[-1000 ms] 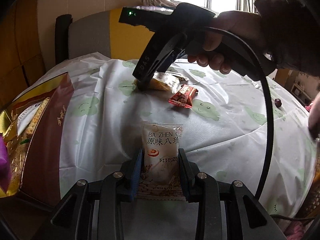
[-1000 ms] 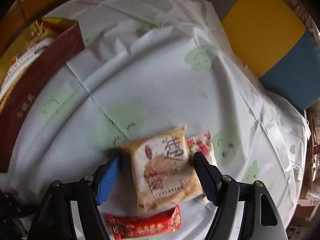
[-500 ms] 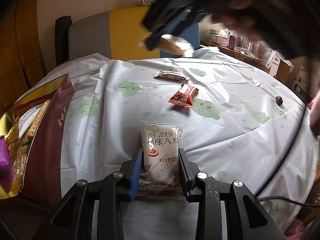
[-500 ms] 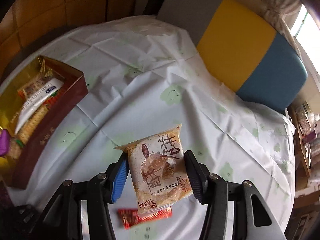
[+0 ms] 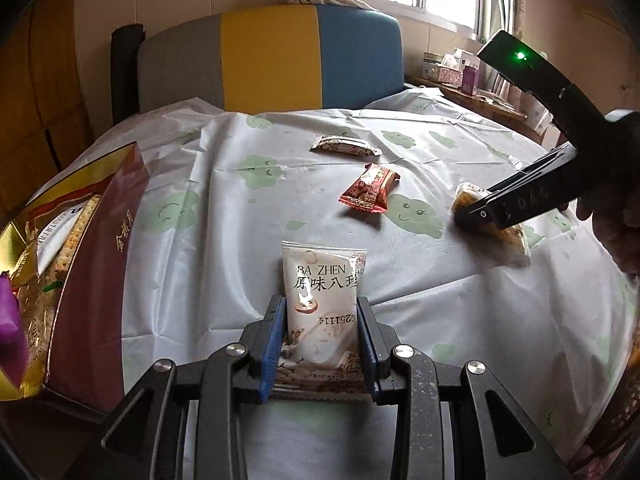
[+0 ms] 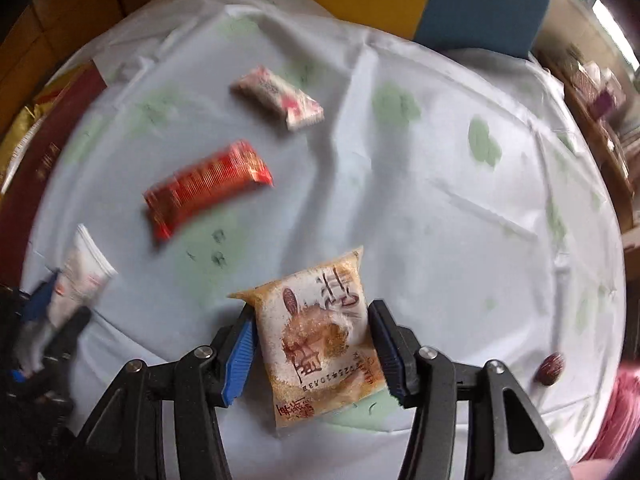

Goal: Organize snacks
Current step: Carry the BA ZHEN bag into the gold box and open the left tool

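My left gripper (image 5: pixel 320 312) is shut on a white snack packet (image 5: pixel 322 292) with "BA ZHEN" printed on it, held over the near table edge. My right gripper (image 6: pixel 312 336) is shut on a tan pastry packet (image 6: pixel 320 332), held above the table's right side; it shows in the left wrist view (image 5: pixel 492 220). A red snack packet (image 5: pixel 370 194) and a pink-and-white packet (image 5: pixel 346 146) lie on the tablecloth; they also show in the right wrist view as the red packet (image 6: pixel 208 192) and the pink-and-white packet (image 6: pixel 278 98). The left gripper's packet shows at the right view's left edge (image 6: pixel 82 276).
An open maroon and gold gift box (image 5: pixel 96 264) with snacks inside stands at the table's left. A chair (image 5: pixel 268 60) with grey, yellow and blue back stands behind the table. A dark red date (image 6: pixel 550 368) lies near the right edge.
My right gripper closed on the tan packet, lifted it off the table and swung it from the far middle to the right side. My left gripper kept still with its packet.
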